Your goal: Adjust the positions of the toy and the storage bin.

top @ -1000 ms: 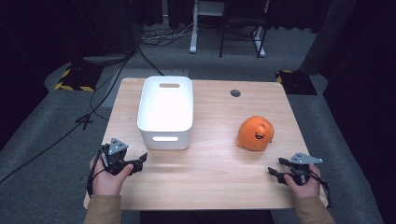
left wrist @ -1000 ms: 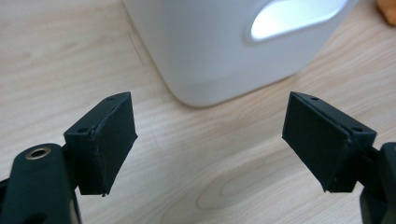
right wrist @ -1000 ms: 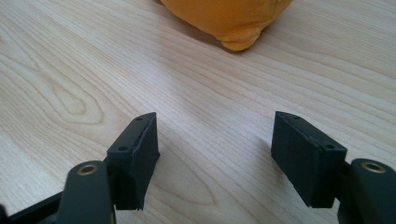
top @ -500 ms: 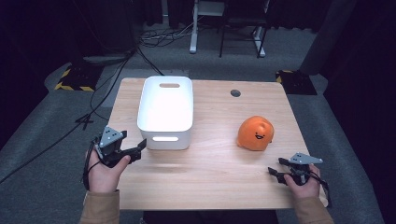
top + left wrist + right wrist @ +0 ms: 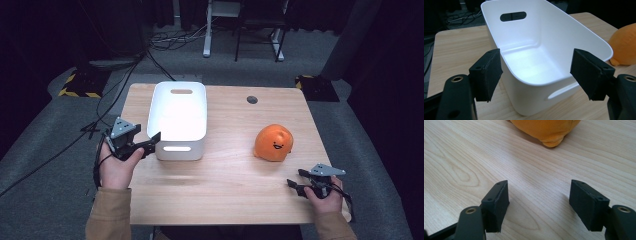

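Wooden table (image 5: 225, 180) — left gripper (image 5: 150, 142), jaws apart and just closing on nothing, faces white bin (image 5: 180, 120); right gripper (image 5: 296, 179) gapes — orange plush (image 5: 546, 130) cut off.

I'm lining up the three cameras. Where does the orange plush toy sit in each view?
High view: orange plush toy right of centre on the table, right of the white bin.
Left gripper view: at the right edge, beyond the bin's rim.
Right gripper view: at the top edge, ahead of the open tool.
Shared landmark: the light wood tabletop.
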Available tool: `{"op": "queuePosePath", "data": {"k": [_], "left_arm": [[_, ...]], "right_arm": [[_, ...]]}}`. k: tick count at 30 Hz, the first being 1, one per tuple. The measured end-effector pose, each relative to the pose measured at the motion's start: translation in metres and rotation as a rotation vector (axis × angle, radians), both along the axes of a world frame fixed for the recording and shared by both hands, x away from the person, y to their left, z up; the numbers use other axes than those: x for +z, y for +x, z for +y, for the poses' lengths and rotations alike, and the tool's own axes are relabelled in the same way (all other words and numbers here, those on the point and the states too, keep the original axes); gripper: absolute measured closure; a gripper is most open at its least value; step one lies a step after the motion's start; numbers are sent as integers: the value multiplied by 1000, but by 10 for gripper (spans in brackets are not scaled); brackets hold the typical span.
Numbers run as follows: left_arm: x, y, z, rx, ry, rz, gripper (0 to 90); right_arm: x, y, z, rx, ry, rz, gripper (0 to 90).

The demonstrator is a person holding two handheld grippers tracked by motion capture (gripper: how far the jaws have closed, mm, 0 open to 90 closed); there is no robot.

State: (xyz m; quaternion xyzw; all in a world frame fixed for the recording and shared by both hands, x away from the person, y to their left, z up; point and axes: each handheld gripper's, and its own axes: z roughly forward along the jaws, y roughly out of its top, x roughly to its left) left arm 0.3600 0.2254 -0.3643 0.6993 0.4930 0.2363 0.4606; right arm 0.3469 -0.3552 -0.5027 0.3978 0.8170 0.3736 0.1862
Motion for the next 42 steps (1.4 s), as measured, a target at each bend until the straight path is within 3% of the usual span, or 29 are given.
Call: {"op": "queuePosePath", "data": {"k": [3, 6, 8, 14, 24, 30, 34, 39, 42], "left_arm": [[1, 11, 1, -3, 4, 4, 263], [-1, 21, 2, -8, -21, 1, 268], [-4, 27, 4, 2, -10, 2, 272], [-17, 38, 8, 13, -5, 41, 277], [-40, 47, 8, 32, 3, 89, 286], [-48, 48, 6, 39, -78, 69, 298], [-48, 48, 4, 42, -62, 58, 311], [-47, 47, 3, 3, -65, 49, 394], [-48, 42, 5, -25, -93, 48, 394]], "right_arm": [[0, 0, 0, -1, 3, 0, 322], [0, 0, 0, 0, 0, 0, 322], [0, 0, 0, 0, 0, 0, 322], [0, 0, 0, -1, 2, 0, 322], [0, 0, 0, 0, 1, 1, 322], [0, 0, 0, 0, 1, 0, 322], [0, 0, 0, 0, 1, 0, 322], [0, 0, 0, 0, 0, 0, 322], [0, 0, 0, 0, 1, 0, 322]]}}
